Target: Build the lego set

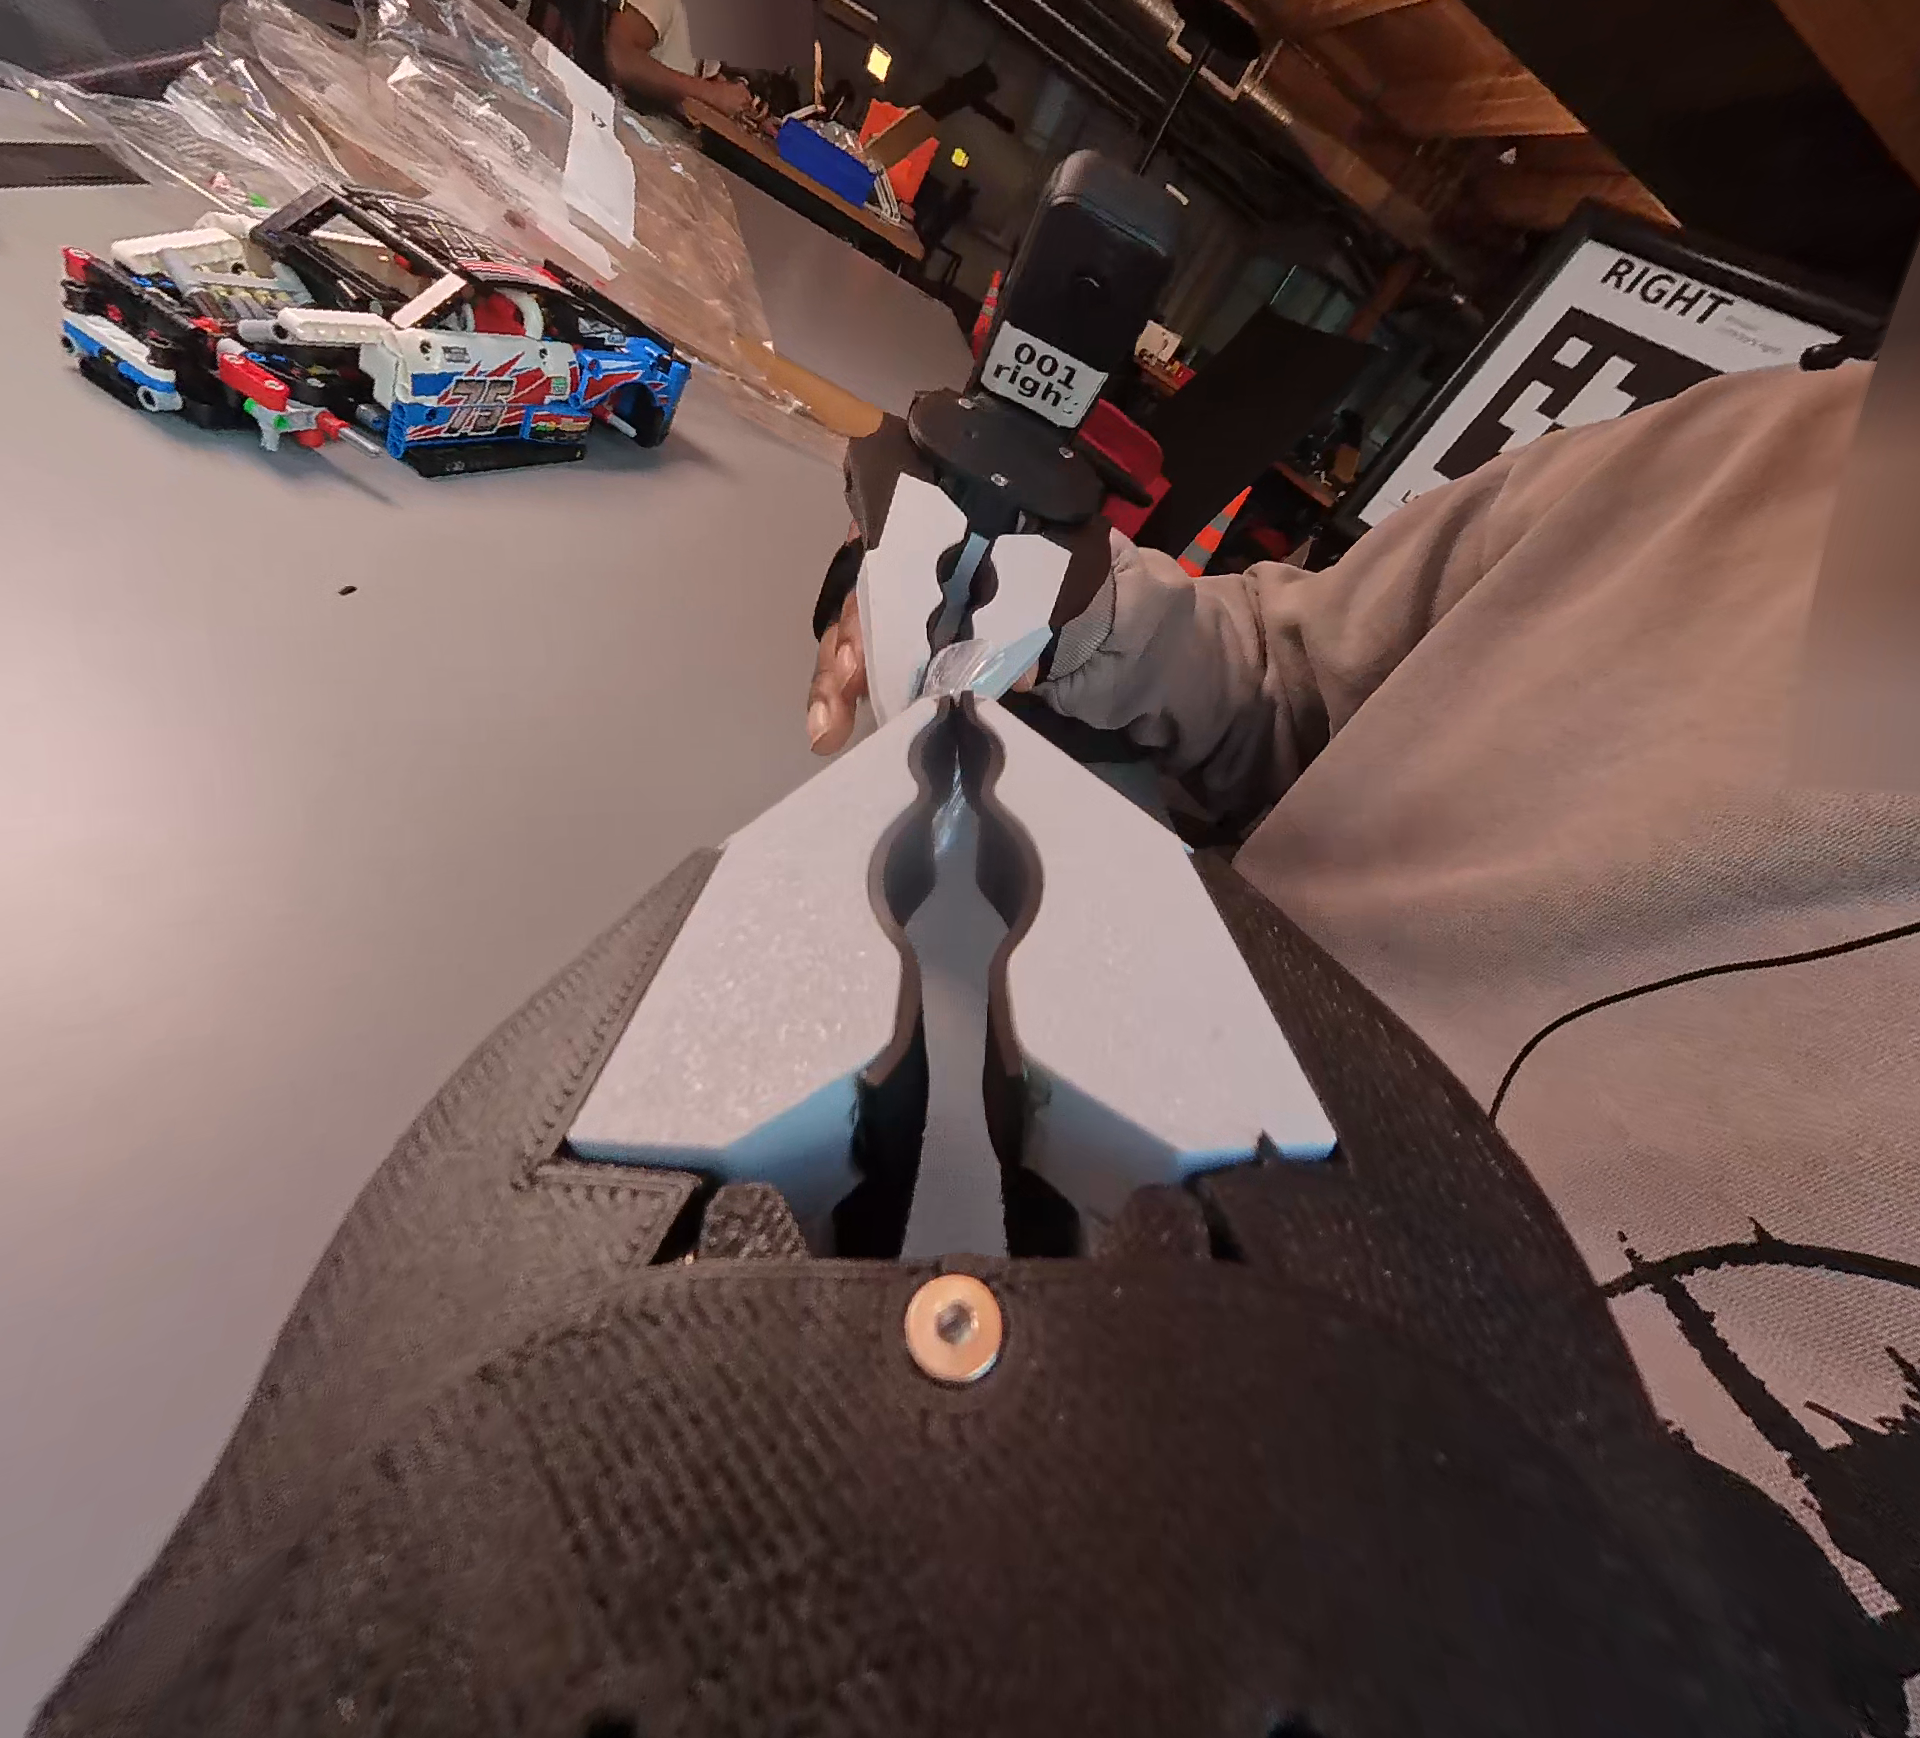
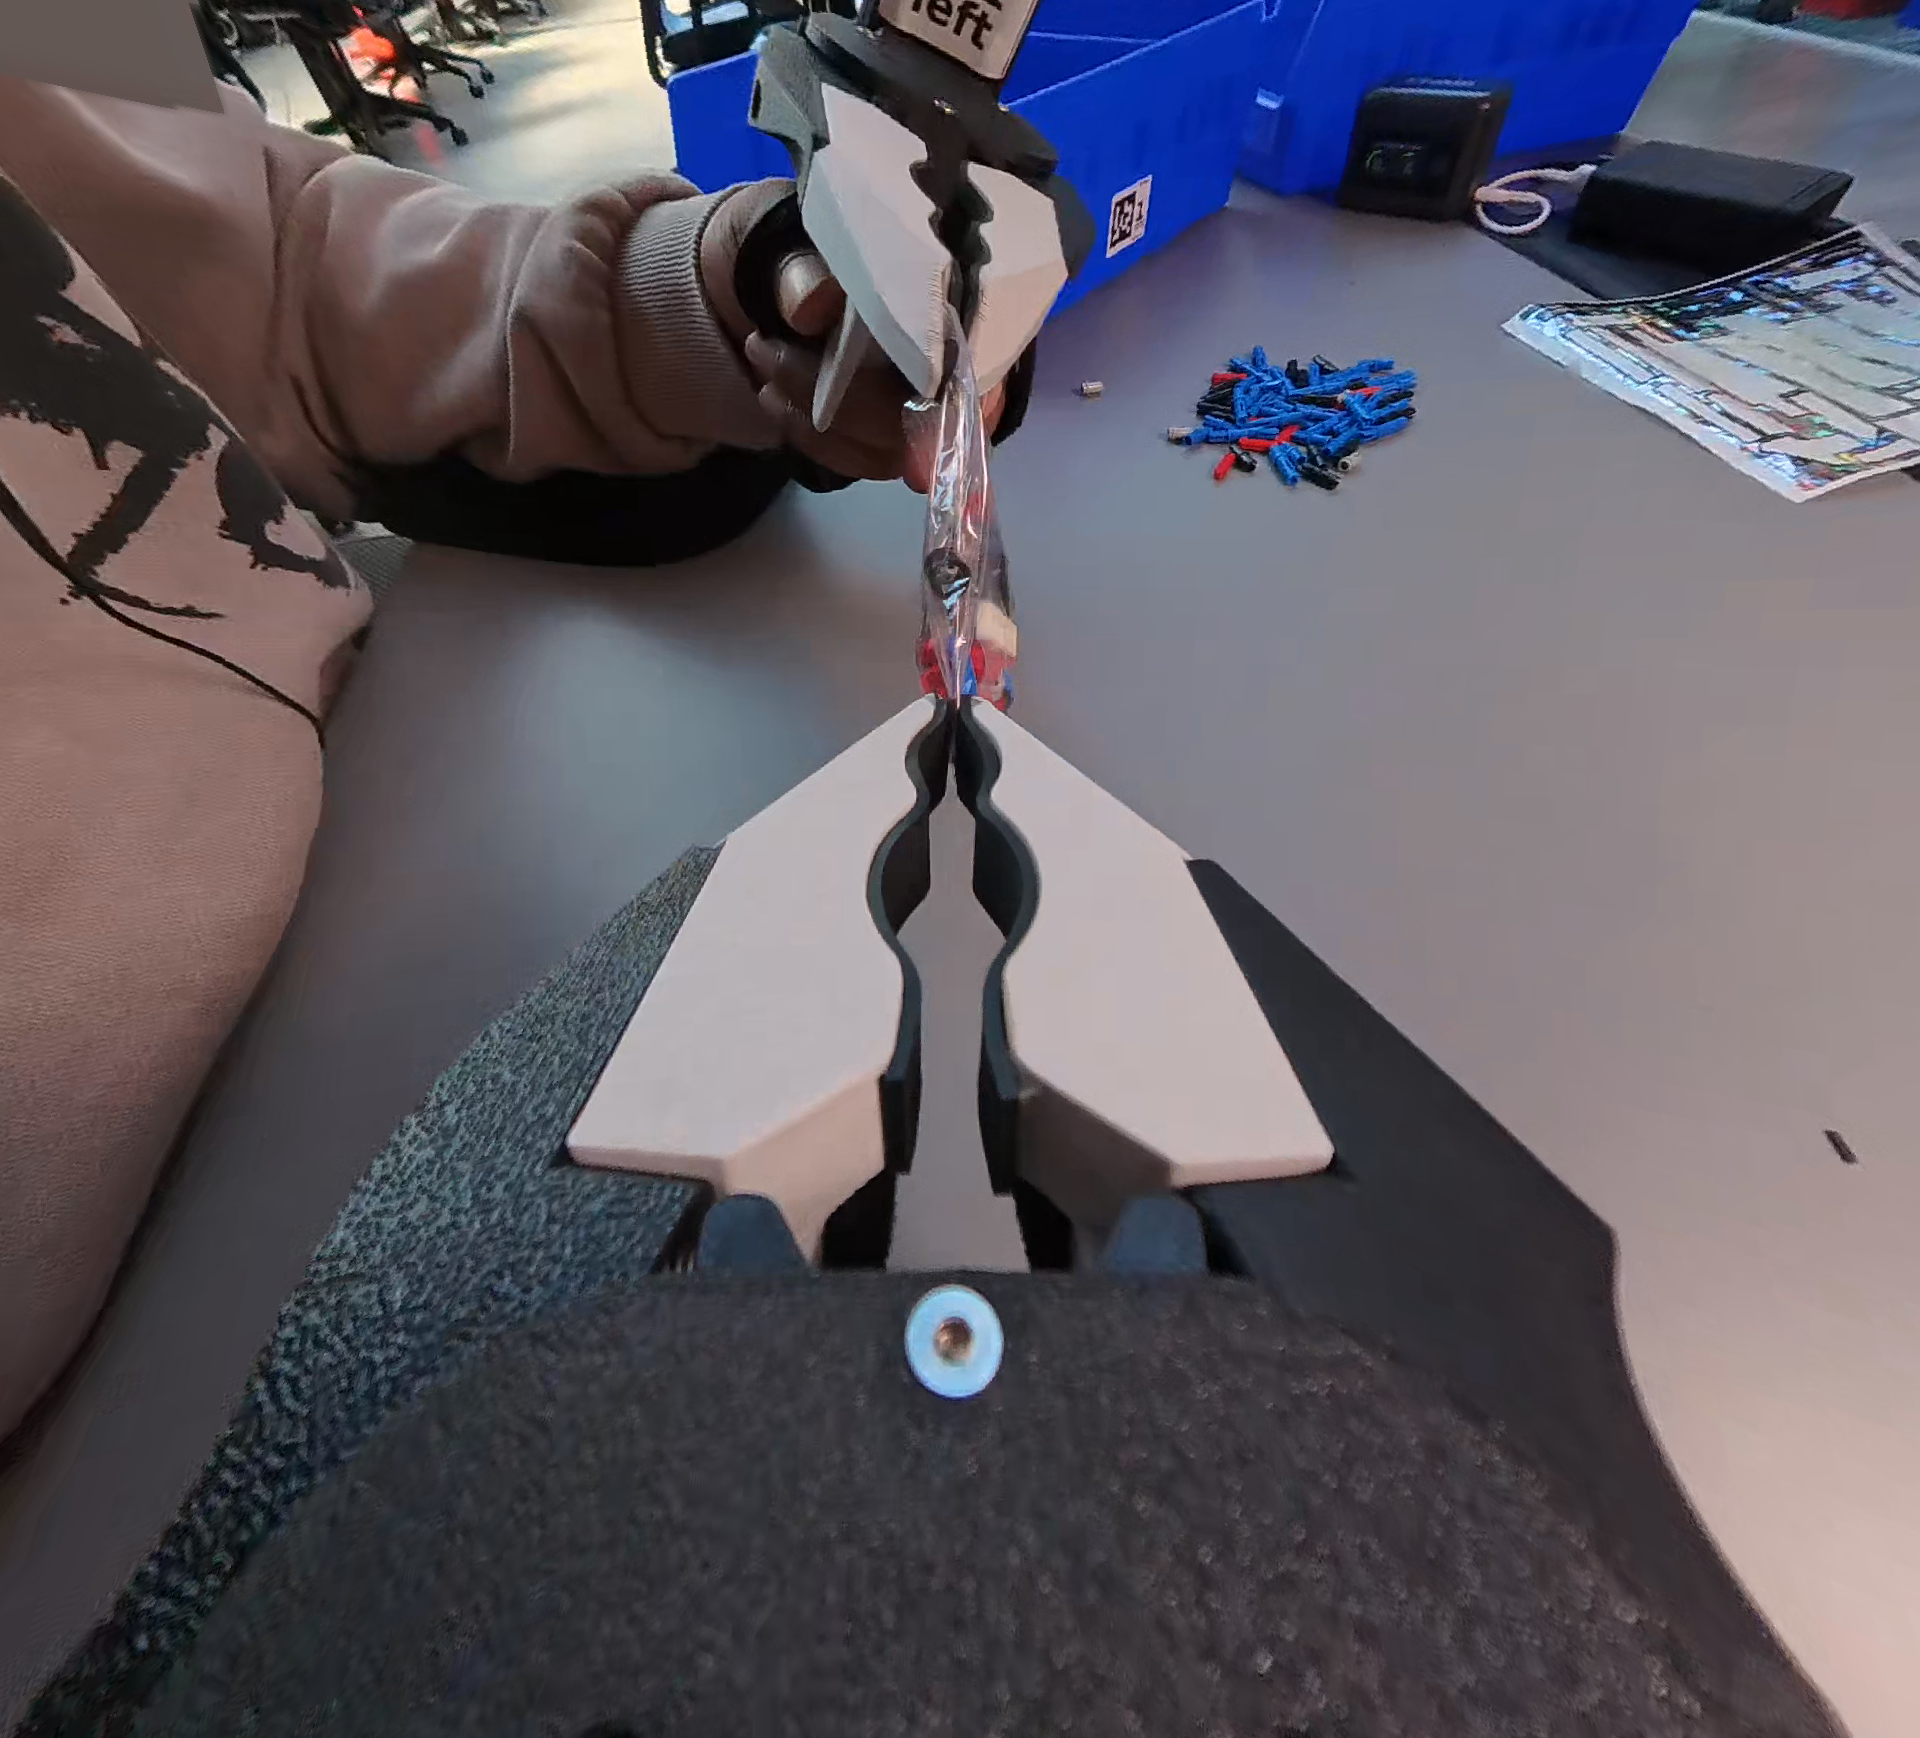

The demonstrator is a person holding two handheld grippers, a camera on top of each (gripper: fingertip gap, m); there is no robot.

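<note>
A small clear plastic bag (image 2: pixel 964 566) with red, blue, white and black lego pieces is stretched between my two grippers above the grey table (image 2: pixel 1455 753). My right gripper (image 2: pixel 954 706) is shut on its near end. My left gripper (image 2: pixel 951 358) is shut on its far end. In the left wrist view my left gripper (image 1: pixel 954 701) pinches the bag (image 1: pixel 966 665), and my right gripper (image 1: pixel 982 639) faces it from the other side. A partly built blue, white and red lego car (image 1: pixel 364 348) sits on the table to the far left.
Crumpled clear bags (image 1: pixel 447 88) lie behind the car. A pile of blue, red and black pins (image 2: pixel 1299 415) lies at right, with a printed sheet (image 2: pixel 1745 369) beyond. Blue bins (image 2: pixel 1403 26), a black box (image 2: pixel 1423 145) and a black pouch (image 2: pixel 1704 197) stand at the back. One gripper's finger ends stand about 6 centimetres off the other's.
</note>
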